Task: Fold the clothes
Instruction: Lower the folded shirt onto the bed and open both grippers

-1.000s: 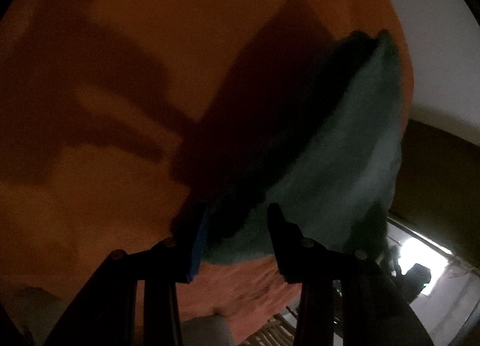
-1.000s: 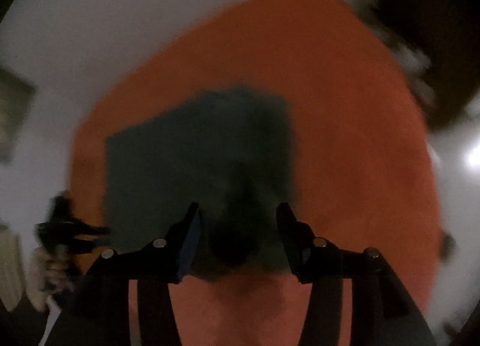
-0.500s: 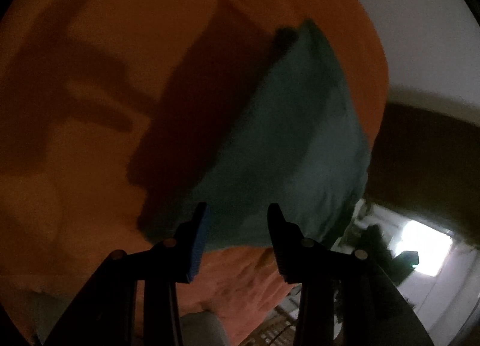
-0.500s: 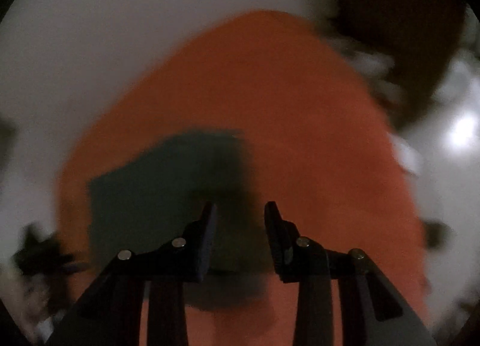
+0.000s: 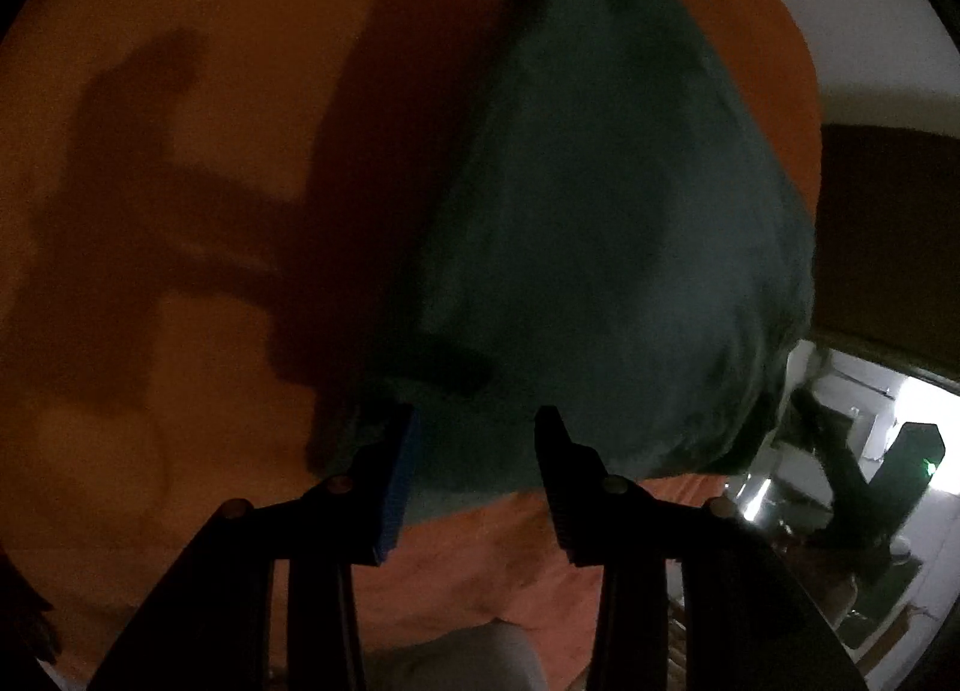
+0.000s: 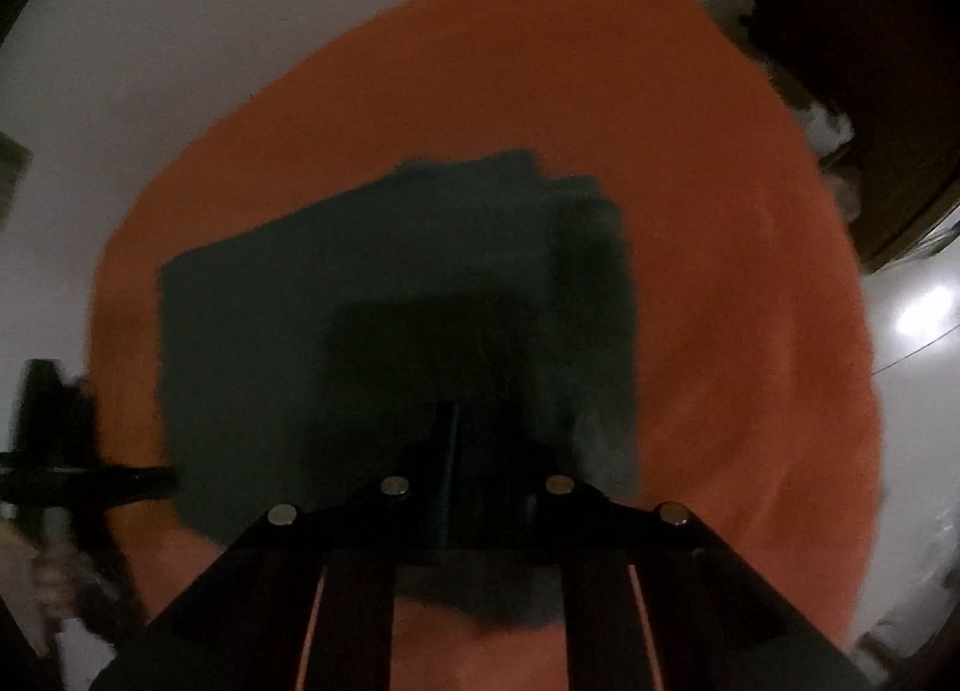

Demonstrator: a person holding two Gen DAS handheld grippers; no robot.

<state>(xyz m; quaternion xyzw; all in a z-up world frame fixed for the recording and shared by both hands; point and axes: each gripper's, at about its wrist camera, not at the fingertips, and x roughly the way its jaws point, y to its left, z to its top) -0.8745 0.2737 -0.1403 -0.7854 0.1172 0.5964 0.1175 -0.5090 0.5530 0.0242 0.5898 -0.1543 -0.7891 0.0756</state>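
A dark green cloth lies folded on an orange cover, filling mid-frame. The right gripper has just been closing, jaws nearly together over the cloth's near edge; whether they pinch it is unclear. The left gripper hovers spread at the cloth's lower corner.

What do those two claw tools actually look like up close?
Both are black. The left gripper has two tapering fingers, one faced with a ribbed blue pad, with round metal pins at the joints. The right gripper has matching pins and thin orange lines along its arms.
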